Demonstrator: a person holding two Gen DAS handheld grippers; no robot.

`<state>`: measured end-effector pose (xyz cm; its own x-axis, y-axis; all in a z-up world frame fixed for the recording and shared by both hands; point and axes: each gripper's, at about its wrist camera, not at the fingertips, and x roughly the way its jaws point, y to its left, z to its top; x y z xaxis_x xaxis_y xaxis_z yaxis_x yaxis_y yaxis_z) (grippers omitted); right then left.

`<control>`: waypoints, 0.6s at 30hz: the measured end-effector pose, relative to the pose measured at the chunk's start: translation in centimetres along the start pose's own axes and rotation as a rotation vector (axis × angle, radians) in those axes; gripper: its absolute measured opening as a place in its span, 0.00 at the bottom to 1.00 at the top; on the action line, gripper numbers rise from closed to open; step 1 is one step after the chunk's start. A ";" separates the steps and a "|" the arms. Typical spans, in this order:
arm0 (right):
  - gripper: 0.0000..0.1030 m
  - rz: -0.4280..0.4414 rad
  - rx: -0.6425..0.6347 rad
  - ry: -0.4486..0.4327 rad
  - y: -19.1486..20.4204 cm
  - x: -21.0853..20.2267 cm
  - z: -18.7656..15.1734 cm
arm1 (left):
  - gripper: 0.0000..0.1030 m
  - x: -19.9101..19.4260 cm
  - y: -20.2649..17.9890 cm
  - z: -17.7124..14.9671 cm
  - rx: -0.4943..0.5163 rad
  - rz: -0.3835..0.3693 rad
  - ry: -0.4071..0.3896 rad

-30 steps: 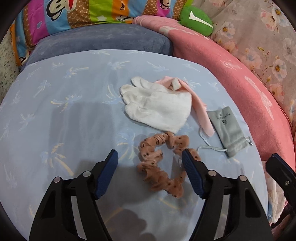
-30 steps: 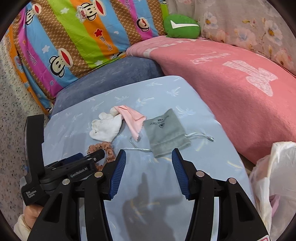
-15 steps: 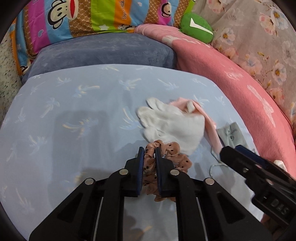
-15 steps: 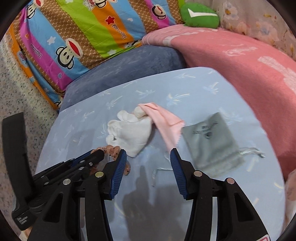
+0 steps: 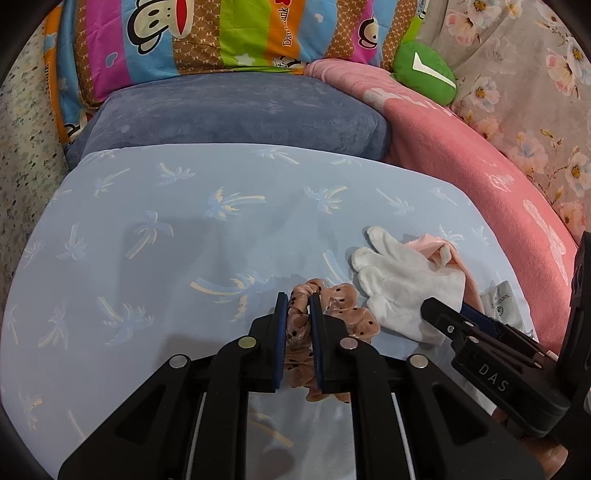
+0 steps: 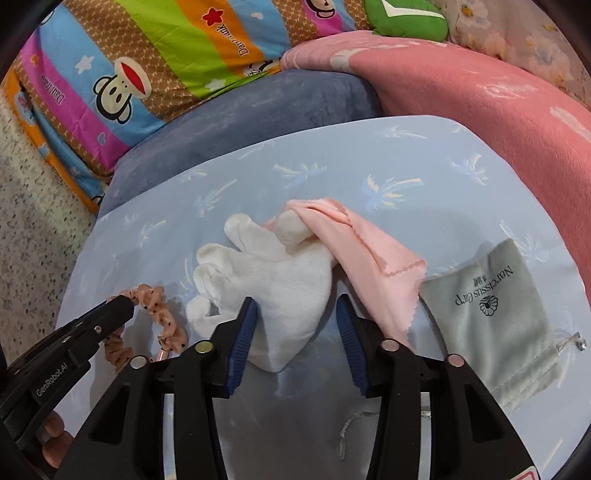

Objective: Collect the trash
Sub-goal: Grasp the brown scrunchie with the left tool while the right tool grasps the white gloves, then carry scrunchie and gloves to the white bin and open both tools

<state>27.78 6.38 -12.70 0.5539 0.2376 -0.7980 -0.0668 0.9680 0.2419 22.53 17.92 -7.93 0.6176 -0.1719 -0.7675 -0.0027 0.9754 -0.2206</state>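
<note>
A brown dotted scrunchie hangs between the blue pads of my left gripper, which is shut on it just above the light-blue palm-print sheet. To its right lie a white glove, a pink cloth and a grey drawstring pouch. In the right wrist view my right gripper straddles the cuff end of the white glove. Its jaws are closing, and a gap still shows at the right pad. The pink cloth drapes over the glove's thumb, with the grey pouch to its right.
A blue-grey cushion borders the sheet at the back. A pink blanket rises along the right. Behind them lie a striped monkey-print pillow and a green plush. The pouch's cord trails near my right gripper.
My left gripper shut on the scrunchie and carried it left, away from the glove. My right gripper came down and forward over the glove, its jaws narrowing.
</note>
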 end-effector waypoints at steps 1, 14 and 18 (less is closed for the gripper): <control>0.14 0.008 -0.004 0.003 0.2 0.0 -0.1 | 0.12 0.0 0.0 0.0 -0.002 -0.002 0.002; 0.06 0.099 0.023 -0.102 0.5 -8.0 -0.8 | 0.12 -3.7 -3.1 0.1 0.034 -0.053 -0.050; 0.06 0.107 0.032 -0.168 -0.1 -12.3 -0.7 | 0.12 -6.0 -5.3 0.2 0.057 -0.076 -0.085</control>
<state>20.39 3.41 -3.36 0.6761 0.3198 -0.6638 -0.1082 0.9342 0.3399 19.01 13.85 -2.00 0.6790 -0.2355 -0.6953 0.0901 0.9667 -0.2395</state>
